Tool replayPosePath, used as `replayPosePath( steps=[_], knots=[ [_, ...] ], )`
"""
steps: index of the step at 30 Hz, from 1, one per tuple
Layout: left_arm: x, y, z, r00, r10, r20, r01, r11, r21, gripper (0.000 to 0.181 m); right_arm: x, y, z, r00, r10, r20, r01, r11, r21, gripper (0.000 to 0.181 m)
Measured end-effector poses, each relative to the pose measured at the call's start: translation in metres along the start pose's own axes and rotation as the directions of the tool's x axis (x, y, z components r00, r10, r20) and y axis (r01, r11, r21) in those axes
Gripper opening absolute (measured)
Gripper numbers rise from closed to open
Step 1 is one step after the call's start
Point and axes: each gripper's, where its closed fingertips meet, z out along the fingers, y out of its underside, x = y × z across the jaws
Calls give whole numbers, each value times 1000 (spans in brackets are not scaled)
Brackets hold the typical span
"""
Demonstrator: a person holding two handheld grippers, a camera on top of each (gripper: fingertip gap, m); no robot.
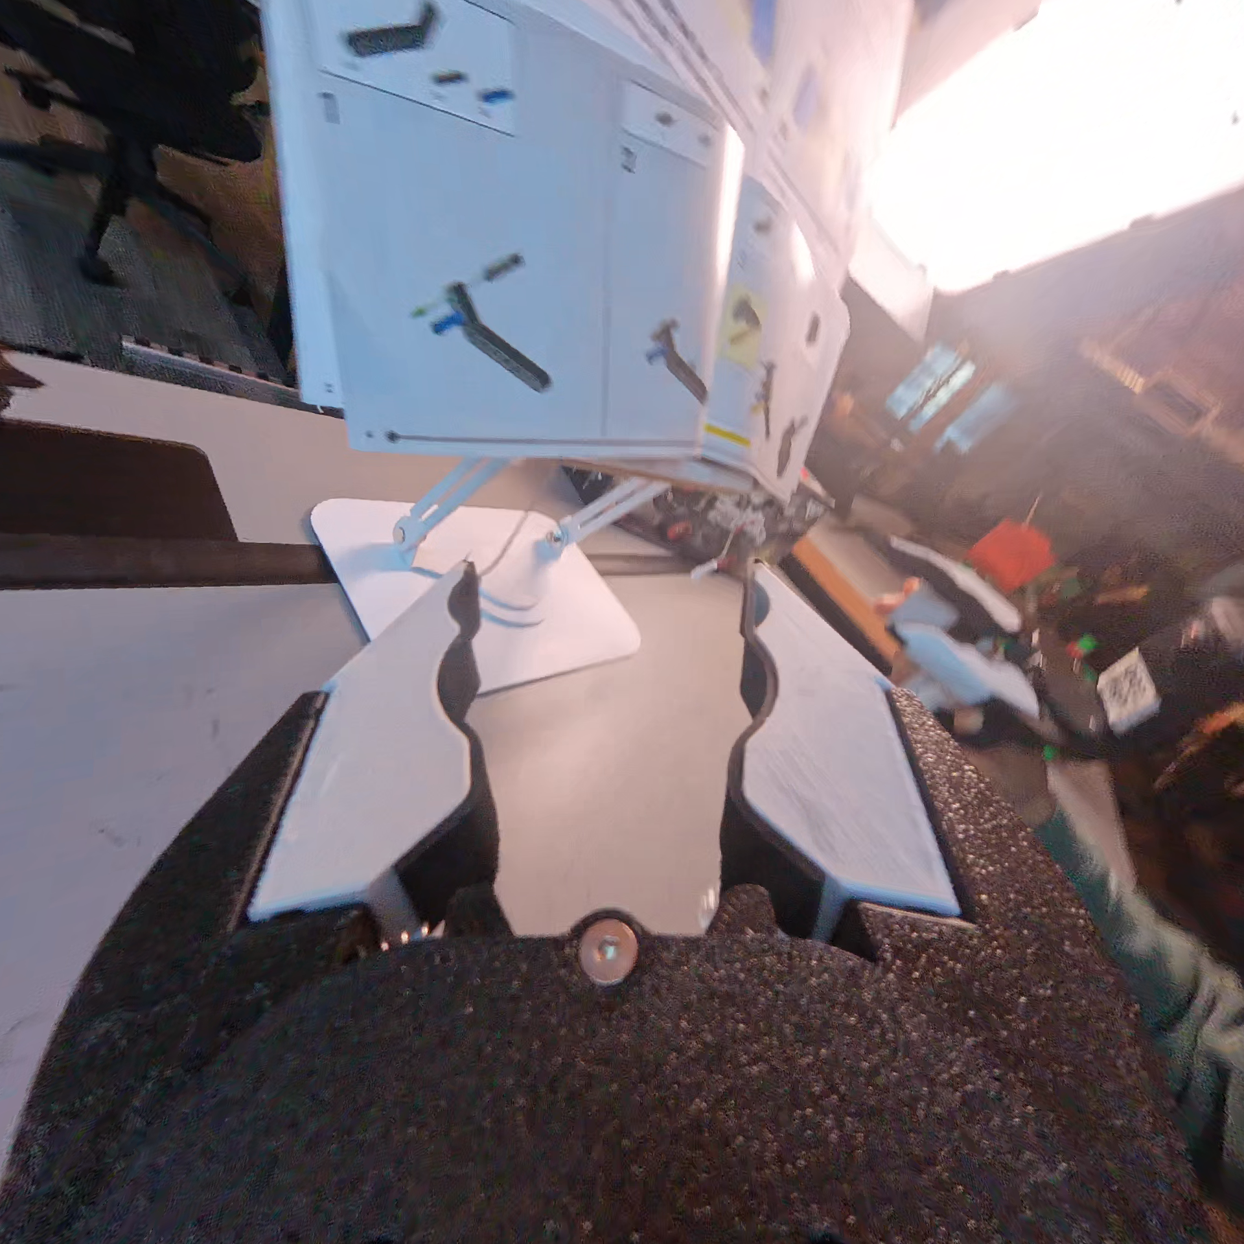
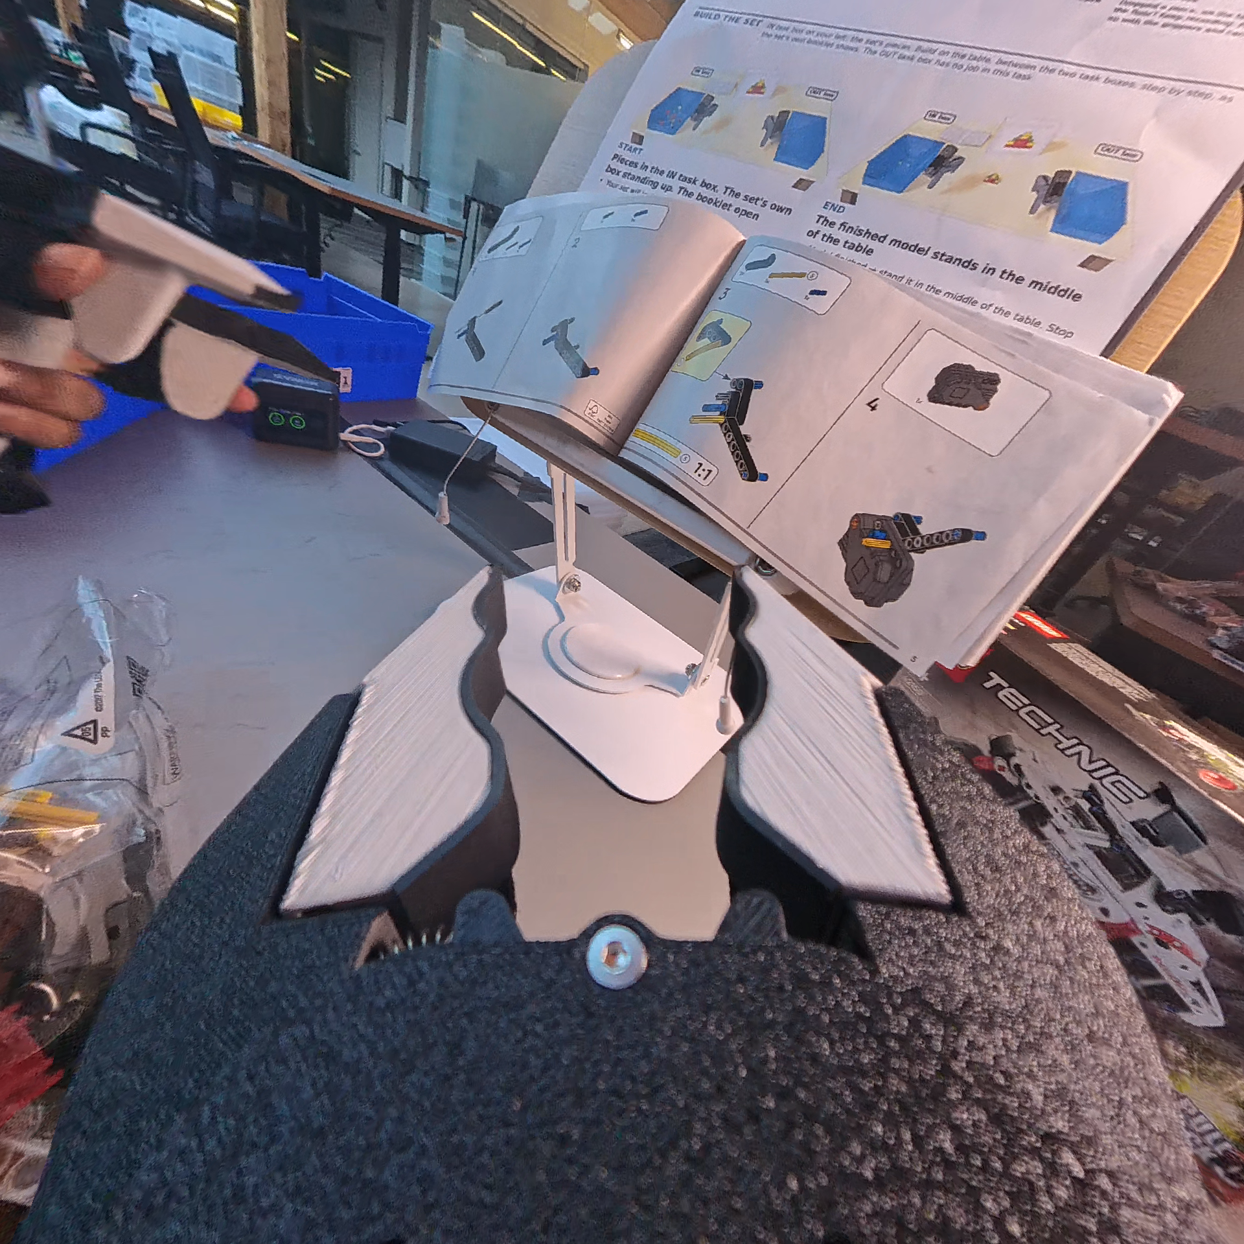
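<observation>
An open building-instruction booklet (image 2: 774, 417) rests on a white metal book stand (image 2: 626, 727) on a grey table. My right gripper (image 2: 616, 592) is open and empty, its fingertips on either side of the stand's base, just below the booklet's lower edge. My left gripper (image 1: 609, 579) is open and empty, close to the same stand's base (image 1: 485, 592), with the booklet (image 1: 511, 269) above it. The left gripper also shows in the right wrist view (image 2: 309, 336) at the upper left, held by a hand, apart from the booklet.
A large printed instruction sheet (image 2: 942, 168) stands behind the booklet. A blue bin (image 2: 350, 336), a small black device (image 2: 296, 410) and a power adapter (image 2: 444, 444) sit at the back left. Clear bags of parts (image 2: 81, 740) lie left. A construction-set box (image 2: 1111, 841) lies right.
</observation>
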Motion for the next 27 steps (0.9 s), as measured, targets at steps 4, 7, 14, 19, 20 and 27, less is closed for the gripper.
replayPosePath(
  steps=[4,7,14,19,20,27],
  knots=[
    [-65,-40,36,991,-114,67,99,977,189,96,-10,-1,0,999,-35,16,35,999,0,66],
    [-78,-47,59,999,-47,1,47,986,163,80,-7,-2,0,999,-38,11,38,999,3,66],
    [-60,-63,37,998,66,1,-65,978,197,0,8,-2,24,999,-45,-16,45,999,0,57],
    [18,-83,18,971,203,-128,-166,954,250,0,25,-6,76,996,-49,-79,50,999,5,45],
    [42,-83,17,953,246,-176,-200,948,247,0,30,-2,85,993,-52,-103,51,998,-21,45],
    [169,-49,56,817,405,-411,-377,914,150,0,36,12,97,997,54,-57,-55,998,-25,65]
  ],
)
